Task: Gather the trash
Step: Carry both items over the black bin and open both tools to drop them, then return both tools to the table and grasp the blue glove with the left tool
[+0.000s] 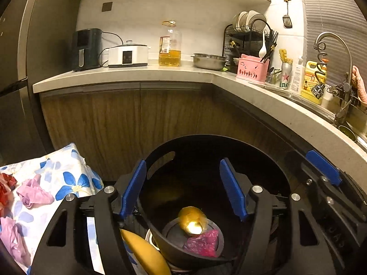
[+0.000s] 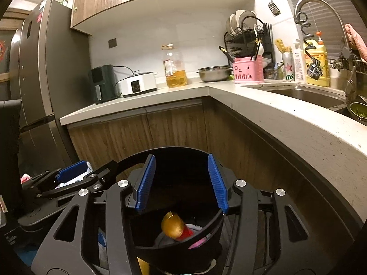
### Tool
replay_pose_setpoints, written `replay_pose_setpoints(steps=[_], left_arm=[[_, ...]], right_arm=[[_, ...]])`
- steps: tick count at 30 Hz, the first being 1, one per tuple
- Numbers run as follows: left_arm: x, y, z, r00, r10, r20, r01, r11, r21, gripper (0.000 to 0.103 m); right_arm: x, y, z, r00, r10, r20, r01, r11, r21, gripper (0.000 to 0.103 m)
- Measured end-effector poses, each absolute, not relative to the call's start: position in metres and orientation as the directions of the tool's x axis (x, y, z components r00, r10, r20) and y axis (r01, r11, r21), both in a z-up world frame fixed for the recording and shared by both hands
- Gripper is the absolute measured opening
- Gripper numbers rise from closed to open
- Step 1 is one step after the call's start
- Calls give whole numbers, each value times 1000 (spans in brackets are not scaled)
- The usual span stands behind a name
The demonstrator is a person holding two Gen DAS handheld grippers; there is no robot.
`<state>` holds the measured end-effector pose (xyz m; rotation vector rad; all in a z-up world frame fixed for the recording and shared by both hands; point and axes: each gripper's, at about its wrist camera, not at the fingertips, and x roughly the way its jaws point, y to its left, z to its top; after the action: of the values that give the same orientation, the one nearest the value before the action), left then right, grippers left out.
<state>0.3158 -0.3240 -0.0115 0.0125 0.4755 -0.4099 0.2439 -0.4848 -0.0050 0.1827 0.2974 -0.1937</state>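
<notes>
Two grippers are hovering over the black bin (image 1: 160, 233): your left gripper (image 1: 183, 190) is standing wide with nothing between its pads, your right gripper (image 2: 182, 183) half-spread, also empty. Inside are lying a gold-capped bottle (image 2: 174, 228) and pink wrapper (image 1: 203, 243).

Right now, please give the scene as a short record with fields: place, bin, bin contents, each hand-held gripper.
place: kitchen, by the counter
bin: black trash bin on the floor
bin contents: gold-capped bottle, pink wrapper
left hand-held gripper: open, above the bin, nothing between the pads
right hand-held gripper: open, above the bin, nothing between the pads
</notes>
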Motion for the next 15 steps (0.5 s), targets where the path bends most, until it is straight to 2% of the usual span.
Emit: replay_pose_setpoints(steps=[4, 10, 15], left_arm=[[311, -312, -11, 825, -352, -441, 350, 932, -89, 81], [299, -285, -10, 836, -313, -450, 300, 949, -102, 87], [277, -264, -8, 856, -269, -442, 263, 962, -76, 89]], right_arm=[[236, -480, -3, 940, -160, -303, 212, 966, 147, 52], [222, -465, 4, 942, -151, -301, 198, 971, 134, 62], [202, -448, 13, 943, -152, -296, 196, 973, 125, 75]])
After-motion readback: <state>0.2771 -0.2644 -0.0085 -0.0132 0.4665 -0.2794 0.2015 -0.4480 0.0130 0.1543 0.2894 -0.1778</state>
